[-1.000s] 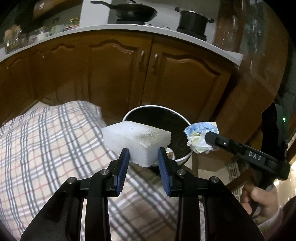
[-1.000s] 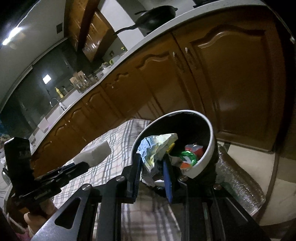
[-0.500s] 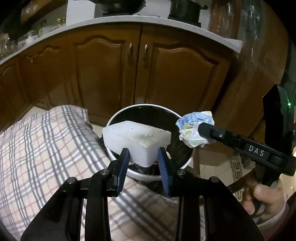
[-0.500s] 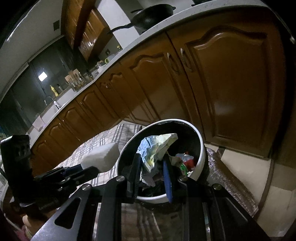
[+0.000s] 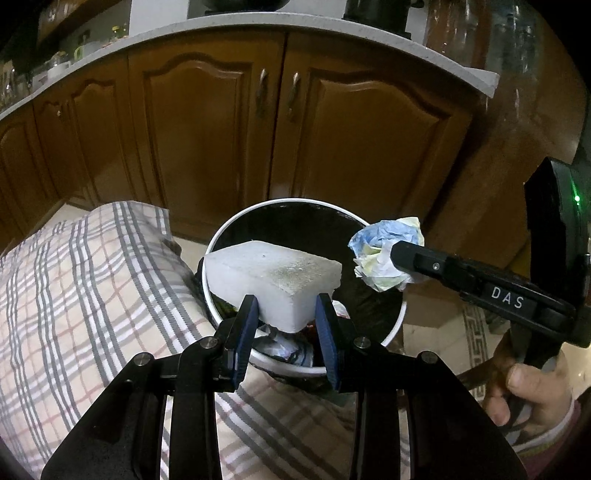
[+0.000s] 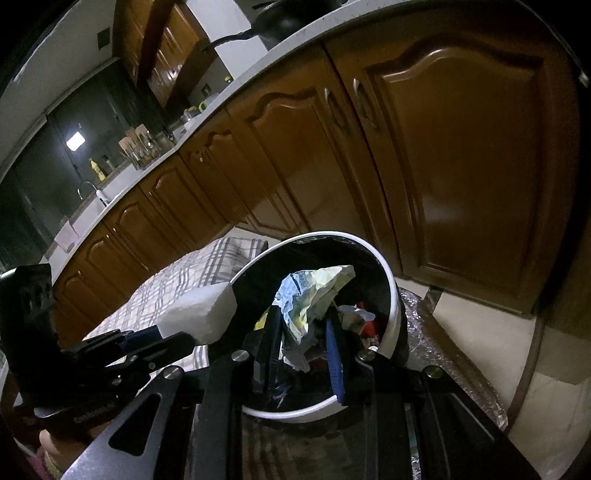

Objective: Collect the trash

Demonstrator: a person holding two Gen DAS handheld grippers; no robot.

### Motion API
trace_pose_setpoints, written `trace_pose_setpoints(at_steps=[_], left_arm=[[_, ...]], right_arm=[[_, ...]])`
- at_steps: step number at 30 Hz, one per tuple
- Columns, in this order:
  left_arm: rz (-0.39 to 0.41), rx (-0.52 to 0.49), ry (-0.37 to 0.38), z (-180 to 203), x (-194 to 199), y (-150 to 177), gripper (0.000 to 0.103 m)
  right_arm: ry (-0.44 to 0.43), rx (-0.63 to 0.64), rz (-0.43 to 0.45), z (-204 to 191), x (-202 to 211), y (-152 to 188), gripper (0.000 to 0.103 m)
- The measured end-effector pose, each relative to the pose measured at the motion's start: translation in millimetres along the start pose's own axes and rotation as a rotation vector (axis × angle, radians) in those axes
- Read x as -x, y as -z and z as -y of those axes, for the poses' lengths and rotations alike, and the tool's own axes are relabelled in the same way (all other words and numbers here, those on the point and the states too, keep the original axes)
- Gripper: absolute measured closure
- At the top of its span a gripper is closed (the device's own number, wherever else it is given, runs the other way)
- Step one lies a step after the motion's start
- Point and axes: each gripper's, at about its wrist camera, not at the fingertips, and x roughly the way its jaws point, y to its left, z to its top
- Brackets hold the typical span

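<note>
Gripping a white foam block [image 5: 273, 275], the left gripper [image 5: 287, 319] hangs over the bin [image 5: 397, 321]; right gripper [image 6: 304, 332] pinches crumpled paper [image 6: 310, 295].

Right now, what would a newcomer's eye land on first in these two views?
The white foam block clamped in the left gripper, poised over the white-rimmed trash bin. Beside it, the right gripper grips a crumpled blue-and-yellow paper wad above the same bin, which already holds scraps. A plaid cloth lies left of the bin.

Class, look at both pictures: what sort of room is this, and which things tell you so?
Most likely a home kitchen: wooden cabinets under a pale countertop, and a sink tap further along.
</note>
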Motion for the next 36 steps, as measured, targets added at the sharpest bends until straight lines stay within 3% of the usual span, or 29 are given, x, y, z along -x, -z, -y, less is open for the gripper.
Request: trace_pose_setpoints(at_steps=[4, 8, 13, 18, 19, 21, 27, 36], left_arm=[[-0.010, -0.002, 0.007, 1, -5, -2, 0.070], [-0.024, -0.006, 0.009, 2, -8, -3, 0.065], [-0.015, 0.002, 0.004, -2, -4, -1, 0.047], [0.000, 0.027, -0.001, -11, 8, 5, 0.046], [0.003, 0.033, -0.001, -12, 11, 7, 0.044], [0.009, 0.052, -0.006, -18, 17, 13, 0.042], [0.010, 0.130, -0.007, -36, 34, 38, 0.037], [0.038, 0.224, -0.015, -53, 68, 73, 0.033]], right_arm=[[0.008, 0.007, -0.023, 1, -8, -2, 0.078], [0.010, 0.002, -0.045, 4, -17, -3, 0.067], [0.001, -0.023, -0.029, 7, -13, -3, 0.055], [-0.004, -0.028, -0.010, 3, -4, 0, 0.052], [-0.007, -0.026, 0.000, 1, 0, 2, 0.050], [-0.014, -0.028, 0.021, -3, 6, 4, 0.034], [-0.031, -0.048, 0.077, -17, 29, 20, 0.018], [-0.049, -0.077, 0.107, -40, 48, 49, 0.009]])
